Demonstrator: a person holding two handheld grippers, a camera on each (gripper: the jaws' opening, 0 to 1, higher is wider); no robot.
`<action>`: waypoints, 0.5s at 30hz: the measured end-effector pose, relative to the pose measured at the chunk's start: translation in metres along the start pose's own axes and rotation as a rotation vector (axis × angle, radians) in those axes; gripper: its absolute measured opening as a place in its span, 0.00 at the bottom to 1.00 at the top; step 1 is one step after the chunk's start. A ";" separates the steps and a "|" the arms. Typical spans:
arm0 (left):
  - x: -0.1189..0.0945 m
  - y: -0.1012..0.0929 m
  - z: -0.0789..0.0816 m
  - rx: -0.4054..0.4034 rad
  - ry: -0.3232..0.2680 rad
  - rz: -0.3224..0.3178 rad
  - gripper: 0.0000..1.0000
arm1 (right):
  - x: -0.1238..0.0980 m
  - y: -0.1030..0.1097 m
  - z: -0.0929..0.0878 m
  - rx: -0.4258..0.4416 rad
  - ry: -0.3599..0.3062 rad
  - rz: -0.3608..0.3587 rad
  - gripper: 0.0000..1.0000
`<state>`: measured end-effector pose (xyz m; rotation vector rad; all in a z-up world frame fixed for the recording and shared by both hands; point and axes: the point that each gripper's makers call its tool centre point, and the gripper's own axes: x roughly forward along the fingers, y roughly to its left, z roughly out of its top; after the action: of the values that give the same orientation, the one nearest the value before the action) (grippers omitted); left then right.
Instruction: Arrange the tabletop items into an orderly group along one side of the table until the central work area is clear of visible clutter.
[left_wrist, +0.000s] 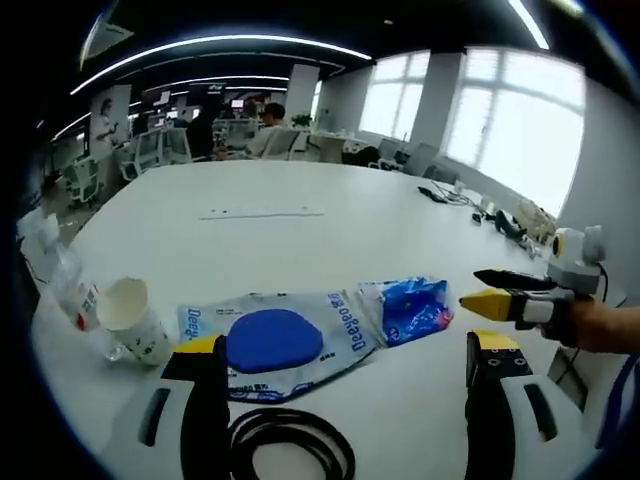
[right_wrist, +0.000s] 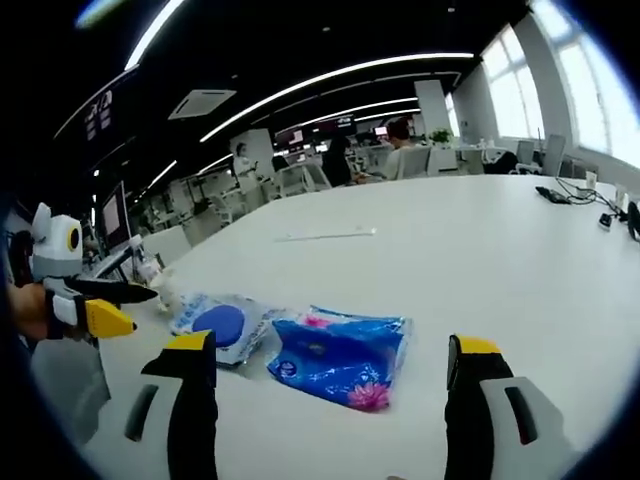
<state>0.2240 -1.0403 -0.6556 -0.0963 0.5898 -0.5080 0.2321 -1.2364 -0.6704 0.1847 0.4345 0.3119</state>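
On the white table (left_wrist: 300, 190) lie a clear printed bag with a blue disc inside (left_wrist: 275, 340), a blue tissue packet (left_wrist: 410, 308), a paper cup (left_wrist: 135, 320), a tipped plastic bottle (left_wrist: 68, 285) and a black cable coil (left_wrist: 290, 445). My left gripper (left_wrist: 350, 360) is open just short of the bag, with the coil between its jaws' bases. My right gripper (left_wrist: 472, 288) comes in from the right, beside the packet. In the right gripper view my right gripper (right_wrist: 335, 365) is open over the blue packet (right_wrist: 340, 360). The bag (right_wrist: 222, 325) lies to the left, and the left gripper (right_wrist: 140, 308) hovers past it.
A thin white strip (left_wrist: 260, 213) lies mid-table. Black cables and small devices (left_wrist: 445, 195) sit along the far right edge. Office chairs and seated people (left_wrist: 265, 125) are beyond the far end. The table's broad middle (right_wrist: 450, 260) is bare.
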 end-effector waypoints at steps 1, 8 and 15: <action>-0.004 0.004 0.000 0.001 -0.001 0.006 0.96 | 0.000 0.002 0.003 0.002 -0.007 -0.005 0.95; -0.022 0.022 0.002 -0.014 -0.019 0.015 0.96 | 0.003 0.015 0.014 -0.004 -0.027 -0.009 0.94; -0.032 0.048 -0.003 -0.059 -0.025 0.037 0.96 | 0.010 0.024 0.010 -0.009 -0.010 -0.015 0.94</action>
<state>0.2202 -0.9833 -0.6531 -0.1471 0.5812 -0.4530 0.2391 -1.2119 -0.6595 0.1740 0.4242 0.2977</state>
